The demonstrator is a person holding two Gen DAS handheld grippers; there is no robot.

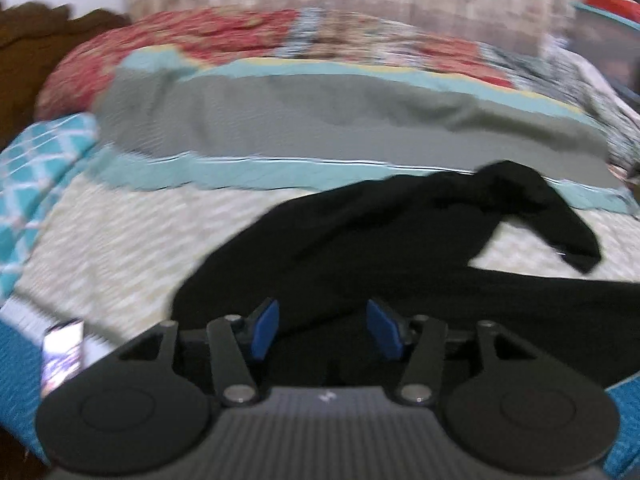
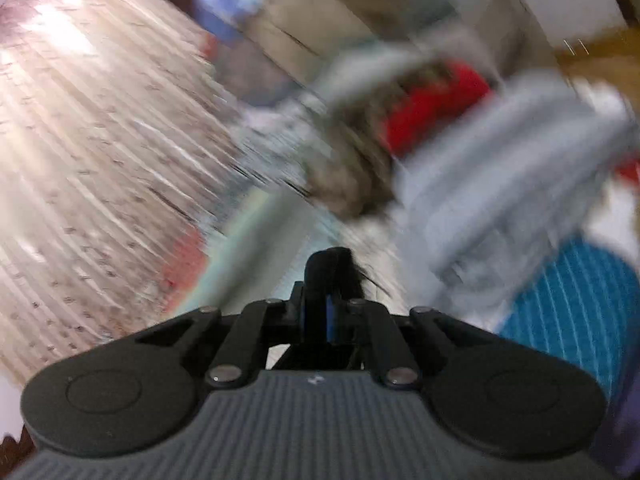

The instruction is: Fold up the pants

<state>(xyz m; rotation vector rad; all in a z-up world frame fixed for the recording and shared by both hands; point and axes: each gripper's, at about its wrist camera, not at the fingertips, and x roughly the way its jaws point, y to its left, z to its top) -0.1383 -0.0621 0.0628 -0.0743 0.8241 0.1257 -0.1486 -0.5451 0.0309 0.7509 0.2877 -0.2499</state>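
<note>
Black pants (image 1: 400, 248) lie crumpled on the bed in the left wrist view, one leg end (image 1: 560, 224) flopped toward the right. My left gripper (image 1: 326, 330) is open, its blue pads apart just above the near edge of the pants, holding nothing. In the right wrist view my right gripper (image 2: 326, 312) is shut on a bunch of black pants fabric (image 2: 332, 268) that sticks up between the blue pads. That view is heavily motion-blurred.
The bed carries a cream quilt (image 1: 120, 248), a grey and teal blanket (image 1: 320, 124) and a red floral cover (image 1: 200, 32). A phone (image 1: 62, 356) lies at the bed's near left. A curtain (image 2: 80, 140), grey and red clothes (image 2: 500, 140) and a teal cloth (image 2: 568, 300) show blurred.
</note>
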